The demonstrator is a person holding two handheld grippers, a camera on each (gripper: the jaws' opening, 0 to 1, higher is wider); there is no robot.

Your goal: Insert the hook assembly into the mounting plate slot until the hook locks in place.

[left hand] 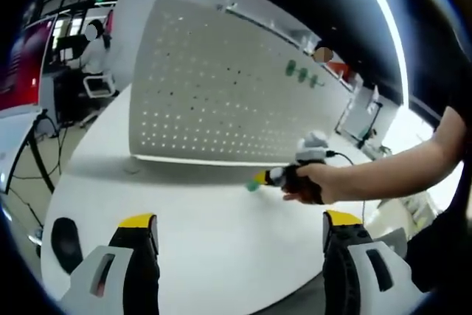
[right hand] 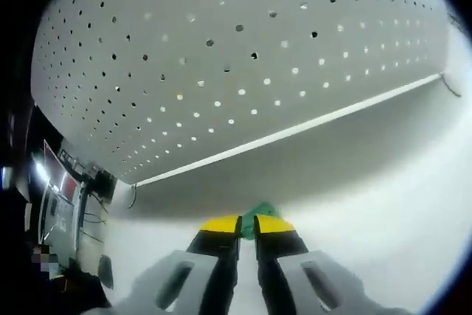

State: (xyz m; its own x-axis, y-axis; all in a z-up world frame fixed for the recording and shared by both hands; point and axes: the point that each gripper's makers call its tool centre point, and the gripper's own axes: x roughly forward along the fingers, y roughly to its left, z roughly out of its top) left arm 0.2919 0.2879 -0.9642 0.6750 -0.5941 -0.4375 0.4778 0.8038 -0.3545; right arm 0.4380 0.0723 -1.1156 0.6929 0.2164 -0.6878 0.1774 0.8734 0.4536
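Note:
A white pegboard (left hand: 214,86) stands upright on the white table (left hand: 214,234), and in the right gripper view the pegboard (right hand: 221,49) looms close above. Three green hooks (left hand: 302,74) hang near its upper right. My right gripper (right hand: 247,225) is shut on a small green hook (right hand: 259,212) that pokes out past the yellow tips, low near the board's bottom edge. From the left gripper view, a hand (left hand: 324,182) holds that right gripper (left hand: 259,179) just in front of the board, with the green hook (left hand: 253,185) at its tip. My left gripper (left hand: 240,220) is open, holding nothing, and well back from the board.
A black oval object (left hand: 65,241) lies on the table at the left edge. Beyond the table at far left sits a person at a desk (left hand: 92,49), with cables (left hand: 40,145) hanging down. A cord (left hand: 346,158) trails from the right gripper.

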